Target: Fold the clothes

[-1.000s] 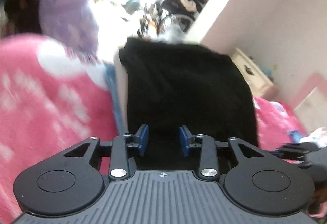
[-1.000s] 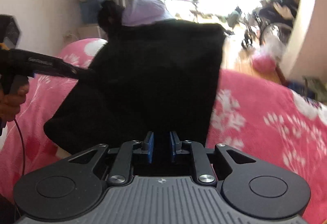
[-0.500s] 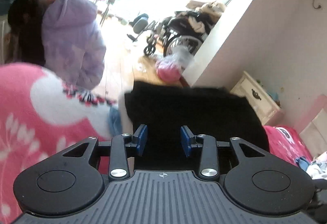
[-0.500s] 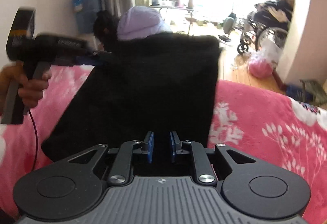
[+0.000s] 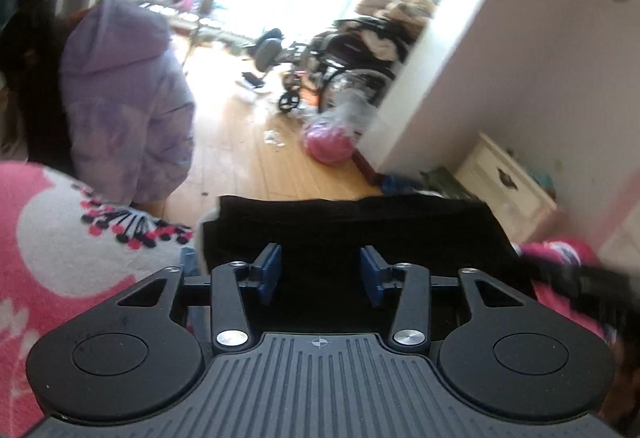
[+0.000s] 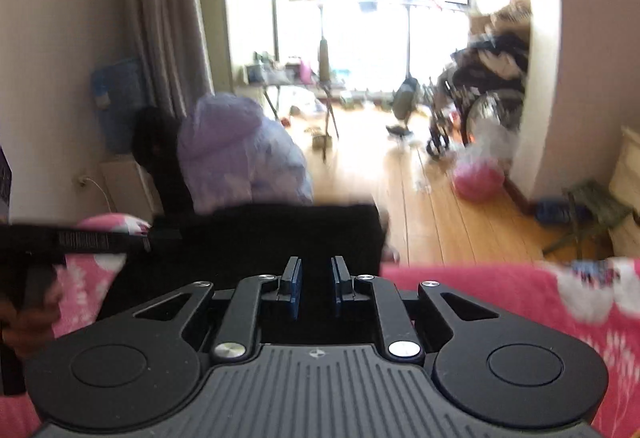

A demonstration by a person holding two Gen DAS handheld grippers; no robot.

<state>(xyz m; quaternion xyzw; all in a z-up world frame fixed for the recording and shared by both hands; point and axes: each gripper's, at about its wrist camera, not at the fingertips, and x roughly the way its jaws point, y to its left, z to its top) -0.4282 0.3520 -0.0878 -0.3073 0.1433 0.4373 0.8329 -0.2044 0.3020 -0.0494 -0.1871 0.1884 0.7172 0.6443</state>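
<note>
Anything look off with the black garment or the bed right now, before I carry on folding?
Nothing looks damaged or spilled. The black garment is folded over on the pink floral blanket, its far edge fairly straight. Its far left corner shows a pale patch, possibly an inner layer peeking out. Both views are motion-blurred, so small wrinkles cannot be judged.

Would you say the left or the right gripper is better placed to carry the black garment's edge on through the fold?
Probably the right gripper: its jaws stand narrow with the black garment between them. The left gripper has just been opening; its pads stand clear of the cloth between them, so it would have to regrasp.
</note>
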